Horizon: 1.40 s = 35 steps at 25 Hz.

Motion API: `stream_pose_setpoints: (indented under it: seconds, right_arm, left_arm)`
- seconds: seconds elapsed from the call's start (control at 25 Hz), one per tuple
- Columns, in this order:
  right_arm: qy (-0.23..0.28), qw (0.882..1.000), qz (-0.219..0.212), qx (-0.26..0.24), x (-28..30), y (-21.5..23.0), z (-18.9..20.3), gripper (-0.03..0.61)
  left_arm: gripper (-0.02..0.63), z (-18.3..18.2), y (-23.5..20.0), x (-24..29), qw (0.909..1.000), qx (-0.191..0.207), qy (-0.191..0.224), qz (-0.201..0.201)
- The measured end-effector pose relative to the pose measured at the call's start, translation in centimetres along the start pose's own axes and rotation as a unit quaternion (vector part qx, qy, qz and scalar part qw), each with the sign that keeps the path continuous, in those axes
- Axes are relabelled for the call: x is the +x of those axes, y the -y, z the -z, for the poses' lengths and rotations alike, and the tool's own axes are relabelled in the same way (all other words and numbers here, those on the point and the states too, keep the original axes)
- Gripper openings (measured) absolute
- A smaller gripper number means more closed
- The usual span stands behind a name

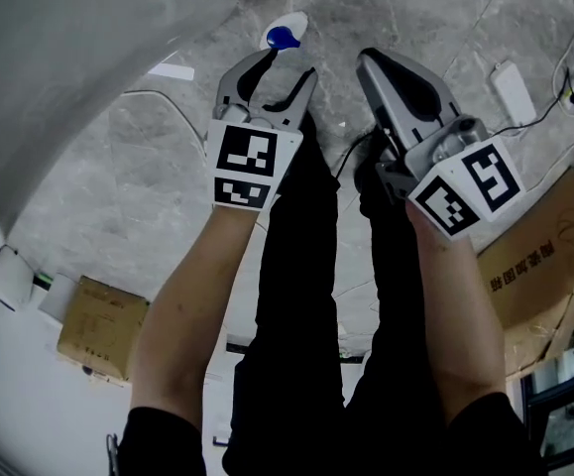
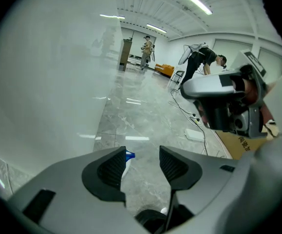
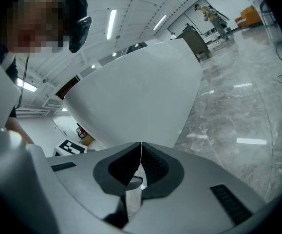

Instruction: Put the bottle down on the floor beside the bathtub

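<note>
White bottle (image 1: 287,30), blue cap, is sitting on the floor (image 1: 168,186) just beyond the tips of my left claw (image 1: 288,64), near the bathtub (image 1: 88,58) wall. Left claw is standing wide, with nothing pressed between its pads; the bottle is showing ahead, off centre toward the tub side. Upright or lying: cannot tell. Right claw (image 1: 374,62) is hanging pinched together, empty, farther from the bottle. Judgement: placement looks done; the left claw needs drawing straight back, clear of the cap.
</note>
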State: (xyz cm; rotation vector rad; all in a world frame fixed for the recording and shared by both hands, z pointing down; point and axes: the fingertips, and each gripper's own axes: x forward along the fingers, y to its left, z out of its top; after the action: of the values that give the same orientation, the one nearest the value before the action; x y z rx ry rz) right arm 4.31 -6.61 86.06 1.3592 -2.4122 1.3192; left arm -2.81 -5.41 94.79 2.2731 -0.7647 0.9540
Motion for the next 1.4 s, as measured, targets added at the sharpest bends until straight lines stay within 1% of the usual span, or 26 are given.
stream_pose_setpoints:
  seconds: [0.08, 0.24, 0.32, 0.4, 0.52, 0.6, 0.72, 0.84, 1.0, 1.08, 1.16, 1.28, 1.32, 1.4]
  right_arm:
    - [-0.016, 1.0, 0.004, -0.012, -0.6, -1.8, 0.3, 0.029]
    - [-0.052, 0.998, -0.016, -0.035, -1.8, -5.9, -0.6, 0.028]
    - [-0.062, 0.997, -0.024, -0.046, -2.6, -7.6, -2.0, 0.029]
    - [-0.065, 0.997, -0.022, -0.047, -3.7, -9.0, -3.8, 0.028]
    - [-0.07, 0.996, -0.02, -0.047, -5.7, -12.0, -6.9, 0.029]
    - [-0.085, 0.994, -0.027, -0.064, -7.2, -14.6, -8.9, 0.029]
    - [-0.112, 0.988, -0.04, -0.094, -9.6, -18.8, -11.3, 0.028]
    - [-0.135, 0.983, -0.054, -0.116, -11.8, -23.2, -13.6, 0.028]
    - [-0.169, 0.974, -0.073, -0.132, -15.1, -29.0, -15.8, 0.028]
    - [-0.186, 0.967, -0.084, -0.151, -16.7, -32.2, -16.8, 0.029]
    - [-0.201, 0.957, -0.096, -0.183, -18.3, -35.1, -17.7, 0.028]
    - [-0.211, 0.946, -0.108, -0.221, -20.6, -38.1, -18.8, 0.029]
    - [-0.21, 0.945, -0.108, -0.228, -21.3, -38.6, -19.3, 0.028]
    - [-0.199, 0.946, -0.105, -0.231, -22.4, -39.3, -20.4, 0.028]
  left_arm:
    - [0.225, -1.5, 0.5, -1.9, 1.0, -0.002, 0.004, 0.008]
    - [0.201, -4.9, 1.0, -6.2, 0.9994, -0.021, 0.025, 0.013]
    - [0.182, -6.7, 1.3, -8.3, 0.9986, -0.033, 0.039, 0.014]
    - [0.169, -8.2, 1.7, -10.6, 0.9975, -0.045, 0.051, 0.017]
    - [0.141, -10.5, 2.8, -14.8, 0.9959, -0.065, 0.06, 0.02]
    - [0.115, -12.4, 3.7, -17.9, 0.9943, -0.078, 0.07, 0.019]
    - [0.09, -15.6, 5.5, -22.8, 0.9918, -0.087, 0.092, 0.023]
    - [0.078, -18.8, 7.0, -27.7, 0.9898, -0.084, 0.113, 0.023]
    - [0.066, -22.1, 8.3, -33.8, 0.9876, -0.081, 0.133, 0.02]
    - [0.06, -23.4, 8.6, -36.8, 0.9852, -0.087, 0.147, 0.02]
    - [0.052, -24.6, 9.0, -39.5, 0.9825, -0.091, 0.162, 0.019]
    - [0.048, -26.0, 9.8, -43.1, 0.9781, -0.1, 0.182, 0.014]
    - [0.046, -26.4, 10.1, -44.1, 0.9766, -0.104, 0.188, 0.011]
    - [0.046, -27.0, 10.6, -46.2, 0.9745, -0.107, 0.197, 0.004]
